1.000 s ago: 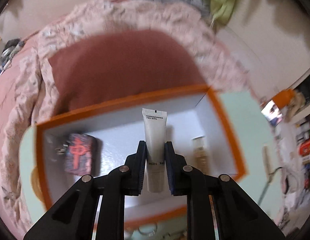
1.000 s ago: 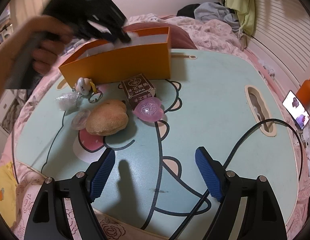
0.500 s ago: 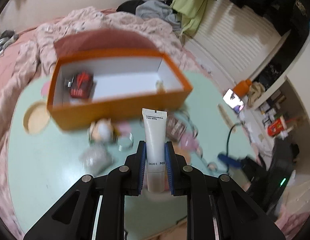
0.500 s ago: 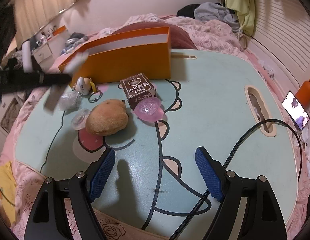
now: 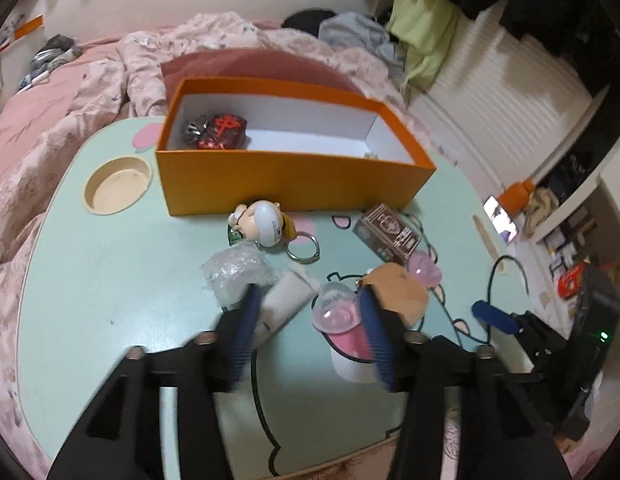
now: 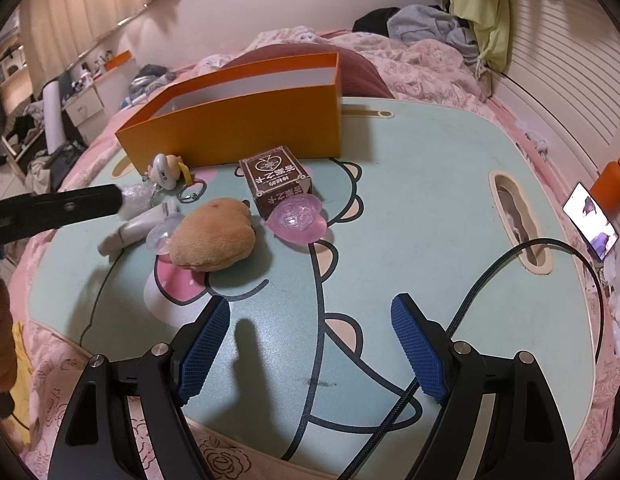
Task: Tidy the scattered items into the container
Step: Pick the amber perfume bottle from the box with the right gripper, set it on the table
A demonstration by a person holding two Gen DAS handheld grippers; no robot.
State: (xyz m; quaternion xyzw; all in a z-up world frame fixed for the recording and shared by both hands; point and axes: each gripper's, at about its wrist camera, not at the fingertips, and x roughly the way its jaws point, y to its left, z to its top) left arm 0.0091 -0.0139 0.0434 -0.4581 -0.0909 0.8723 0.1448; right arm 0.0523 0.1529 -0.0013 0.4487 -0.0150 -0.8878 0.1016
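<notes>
Left wrist view, bottom of frame: left gripper (image 5: pixel 306 320) jaws are opening, white tube (image 5: pixel 286 298) lying on the desk (image 5: pixel 110 300) between them, pads not pressing it. Clear plastic dome (image 5: pixel 336 308) sits just inside the right pad, tan plush (image 5: pixel 398 290) just behind it. Crinkled plastic wrap (image 5: pixel 236 270) touches the tube's upper left. Mid frame: doll keychain (image 5: pixel 264 222) with its ring, brown card box (image 5: pixel 388 232) and pink heart (image 5: pixel 424 270) to the right. Upper centre: orange box (image 5: pixel 286 178), the container, open, holding a red-and-black piece (image 5: pixel 222 132) at its left end.

Right wrist view, bottom of frame: right gripper (image 6: pixel 310 346) jaws wide apart, nothing between, hovering over bare desk; black cable (image 6: pixel 470 276) runs by on the right. Items cluster mid-left, orange box behind them.

Step judged: tube is down on the desk, not in the box, so sorting is barely started. Next move probably calls for a clean re-grip on one item, avoiding the dome and wrap, then lifting it over the box wall.
</notes>
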